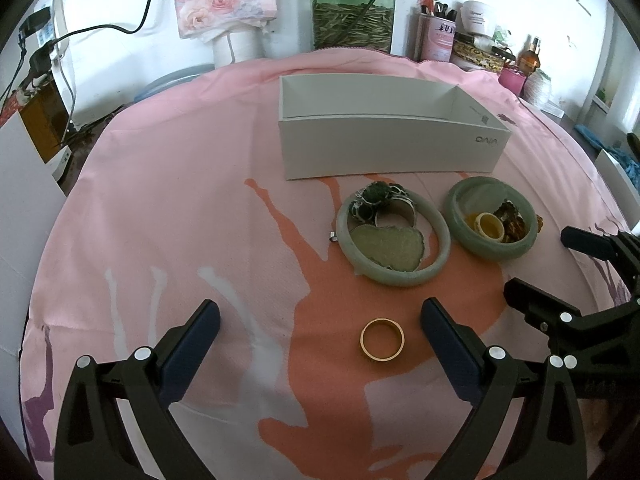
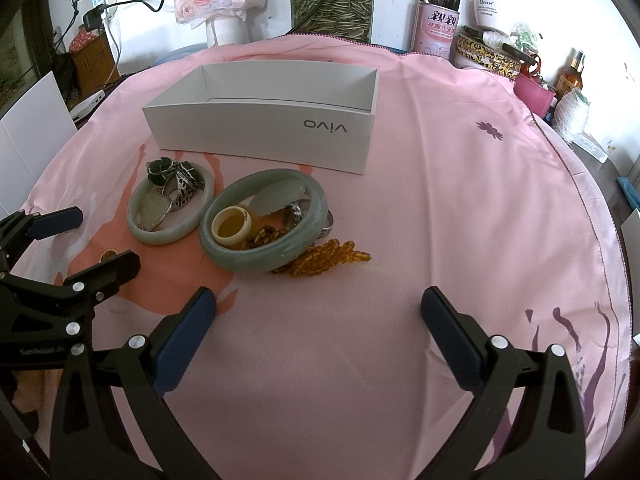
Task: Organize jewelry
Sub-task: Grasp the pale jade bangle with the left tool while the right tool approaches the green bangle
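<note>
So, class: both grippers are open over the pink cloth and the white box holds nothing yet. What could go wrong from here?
1. The gold ring lies flat between the left gripper fingers; thin and low, it may slip out of a pinch.
2. Lifting the larger jade bangle could scatter the yellow ring inside it and drag the amber beads lying under its rim.
3. The cloth may bunch.

Low in the frame, the right gripper (image 2: 318,308) has its fingers (image 2: 180,344) spread wide over bare pink cloth (image 2: 440,200). Left of centre lie two jade bangles (image 2: 260,260) holding rings; amber beads (image 2: 328,256) spill beside them. A white box (image 2: 260,136) stands open behind.
</note>
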`<state>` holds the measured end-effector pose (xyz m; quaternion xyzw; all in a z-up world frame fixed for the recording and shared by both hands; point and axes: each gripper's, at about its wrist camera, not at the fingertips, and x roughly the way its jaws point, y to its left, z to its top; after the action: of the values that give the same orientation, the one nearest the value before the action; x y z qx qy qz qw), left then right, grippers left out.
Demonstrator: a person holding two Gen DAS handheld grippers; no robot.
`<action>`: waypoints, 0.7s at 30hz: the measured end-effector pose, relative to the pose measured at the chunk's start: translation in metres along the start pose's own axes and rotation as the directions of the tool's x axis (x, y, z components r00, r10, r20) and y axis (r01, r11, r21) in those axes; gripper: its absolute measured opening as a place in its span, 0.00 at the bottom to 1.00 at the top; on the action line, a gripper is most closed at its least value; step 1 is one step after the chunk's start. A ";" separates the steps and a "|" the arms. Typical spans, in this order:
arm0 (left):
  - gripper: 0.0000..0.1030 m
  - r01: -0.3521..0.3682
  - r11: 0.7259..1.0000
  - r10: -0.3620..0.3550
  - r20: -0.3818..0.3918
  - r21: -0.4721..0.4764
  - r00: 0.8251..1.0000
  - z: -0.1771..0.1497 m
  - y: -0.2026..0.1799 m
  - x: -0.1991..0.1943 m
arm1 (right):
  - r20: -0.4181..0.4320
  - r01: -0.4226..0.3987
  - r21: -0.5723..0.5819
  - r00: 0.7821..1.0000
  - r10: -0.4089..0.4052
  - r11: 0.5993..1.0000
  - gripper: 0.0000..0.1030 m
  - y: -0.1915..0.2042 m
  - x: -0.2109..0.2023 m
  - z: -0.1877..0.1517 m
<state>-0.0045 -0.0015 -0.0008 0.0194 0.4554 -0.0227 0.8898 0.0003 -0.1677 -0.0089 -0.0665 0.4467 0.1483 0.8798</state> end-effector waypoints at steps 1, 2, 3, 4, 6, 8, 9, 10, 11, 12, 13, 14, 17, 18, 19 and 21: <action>0.96 0.001 1.000 -0.001 -0.001 0.001 1.000 0.000 0.000 0.000 | 0.000 0.000 0.000 1.000 0.000 1.000 0.95 0.000 0.000 0.000; 0.96 0.002 1.000 -0.002 -0.001 0.002 1.000 0.000 0.000 0.000 | 0.000 0.000 0.000 1.000 0.000 1.000 0.95 0.000 0.000 0.000; 0.96 0.002 1.000 -0.002 -0.002 0.002 1.000 0.000 0.000 0.000 | 0.000 0.000 0.000 1.000 0.000 1.000 0.95 0.000 0.000 0.000; 0.96 0.001 1.000 -0.001 -0.002 0.001 1.000 0.000 0.001 0.000 | 0.000 0.000 0.000 1.000 0.000 1.000 0.95 0.000 0.000 0.000; 0.96 0.001 1.000 -0.001 -0.001 0.001 1.000 0.000 0.001 -0.001 | 0.000 0.000 0.000 1.000 0.000 1.000 0.95 0.000 0.000 0.000; 0.96 0.001 1.000 -0.001 -0.002 0.001 1.000 0.001 0.001 0.000 | 0.000 0.000 0.000 1.000 0.000 1.000 0.95 0.000 0.000 0.000; 0.96 0.002 1.000 -0.002 -0.003 0.002 1.000 0.001 0.001 0.000 | 0.000 0.000 0.000 1.000 0.000 1.000 0.95 0.000 0.000 0.000; 0.96 0.004 1.000 -0.004 -0.005 0.005 1.000 0.000 0.001 0.000 | 0.000 0.000 0.000 1.000 0.000 1.000 0.95 0.000 -0.001 0.001; 0.96 0.005 1.000 -0.005 -0.006 0.006 1.000 0.001 0.001 0.000 | 0.000 0.000 0.000 1.000 0.000 1.000 0.95 0.000 -0.001 0.001; 0.96 0.010 1.000 -0.009 -0.012 0.012 1.000 0.001 0.001 0.000 | 0.000 -0.001 0.000 1.000 0.001 1.000 0.95 0.000 -0.001 0.001; 0.96 0.016 1.000 -0.015 -0.019 0.019 1.000 0.001 0.001 0.000 | 0.000 -0.002 -0.003 1.000 0.002 1.000 0.95 0.000 -0.001 0.001; 0.95 0.019 1.000 -0.019 -0.023 0.024 1.000 0.002 0.001 0.000 | 0.000 -0.003 -0.006 1.000 0.003 1.000 0.95 0.000 -0.001 0.001; 0.95 0.044 0.999 -0.044 -0.022 0.014 0.999 0.003 0.003 -0.002 | 0.000 -0.012 -0.012 1.000 0.012 1.000 0.95 0.001 -0.001 0.001; 0.95 0.062 0.998 -0.061 -0.017 0.014 0.998 0.004 0.003 -0.003 | -0.001 -0.017 -0.015 1.000 0.017 1.000 0.95 -0.001 -0.002 0.001; 0.95 0.072 0.997 -0.071 -0.011 0.018 0.997 0.004 0.003 -0.005 | 0.000 -0.023 -0.017 1.000 0.023 1.000 0.94 -0.002 -0.001 0.003; 0.95 0.070 0.997 -0.070 0.012 0.031 0.997 0.005 0.000 -0.008 | 0.002 -0.031 -0.024 1.000 0.031 0.999 0.94 0.000 -0.003 0.003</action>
<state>-0.0052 -0.0012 0.0085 0.0169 0.4495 -0.0611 0.8910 0.0014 -0.1678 -0.0045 -0.0697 0.4449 0.1674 0.8770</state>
